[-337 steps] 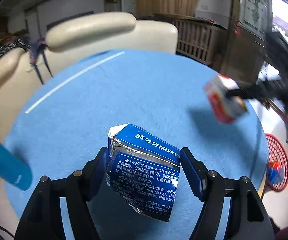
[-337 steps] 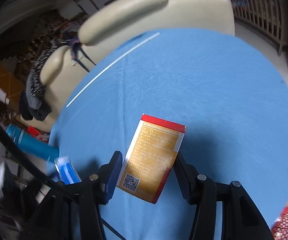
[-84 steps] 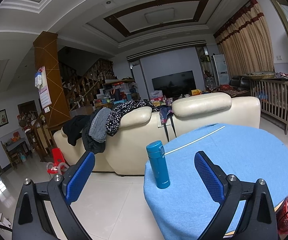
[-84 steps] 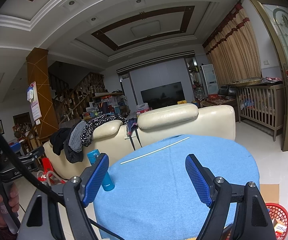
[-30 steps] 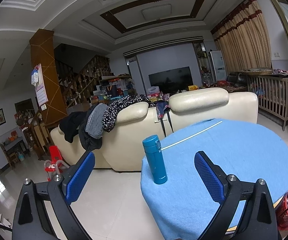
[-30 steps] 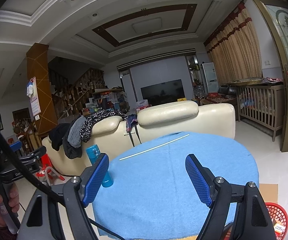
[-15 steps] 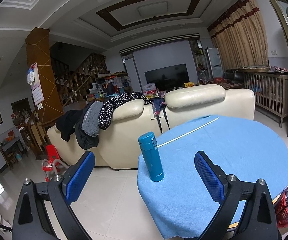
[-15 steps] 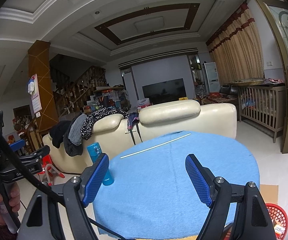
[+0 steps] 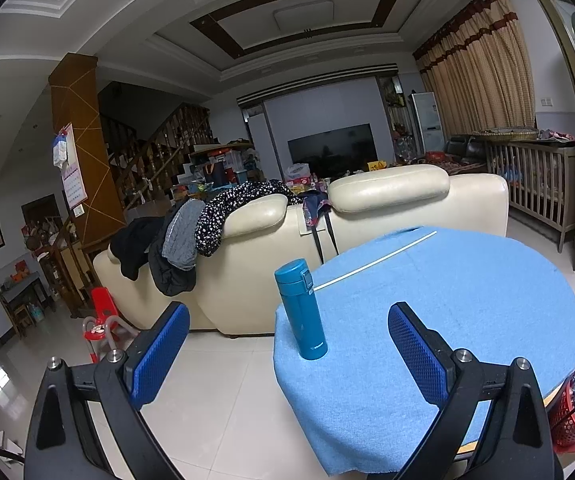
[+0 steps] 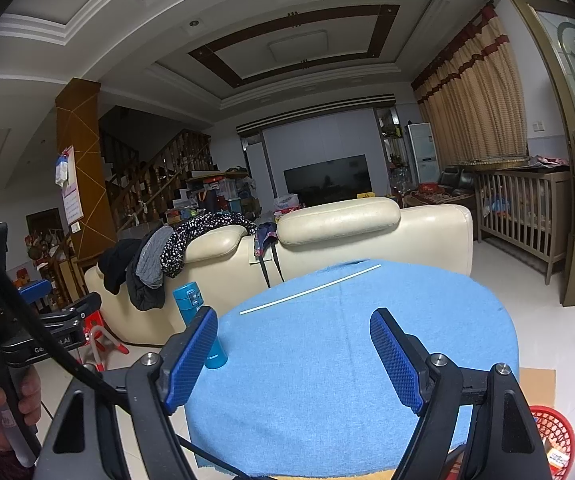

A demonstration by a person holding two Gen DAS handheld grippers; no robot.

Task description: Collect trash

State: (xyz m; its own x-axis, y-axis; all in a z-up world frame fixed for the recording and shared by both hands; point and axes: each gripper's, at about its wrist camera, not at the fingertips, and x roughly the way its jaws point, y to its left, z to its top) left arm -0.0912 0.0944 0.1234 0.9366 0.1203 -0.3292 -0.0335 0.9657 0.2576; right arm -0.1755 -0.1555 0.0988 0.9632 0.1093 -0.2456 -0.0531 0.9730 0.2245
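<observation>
While both tongs, left [image 9: 287,354] and right [image 10: 293,354], gape empty, the red basket [image 10: 555,436] stands upright, mouth up.

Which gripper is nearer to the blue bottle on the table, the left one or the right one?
Left. The blue bottle stands ahead between the left gripper's open jaws; from the right gripper it sits off beyond the left jaw.

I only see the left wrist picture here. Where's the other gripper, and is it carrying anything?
Observer: The right gripper is open and holds nothing; it points over the blue table.
Operator: Who holds the left one?
Observer: A hand grips the handle of the left gripper, at the right view's left edge.
Operator: And the basket?
Observer: In the right view, an orange-and-white scrap lies in the red basket.
</observation>
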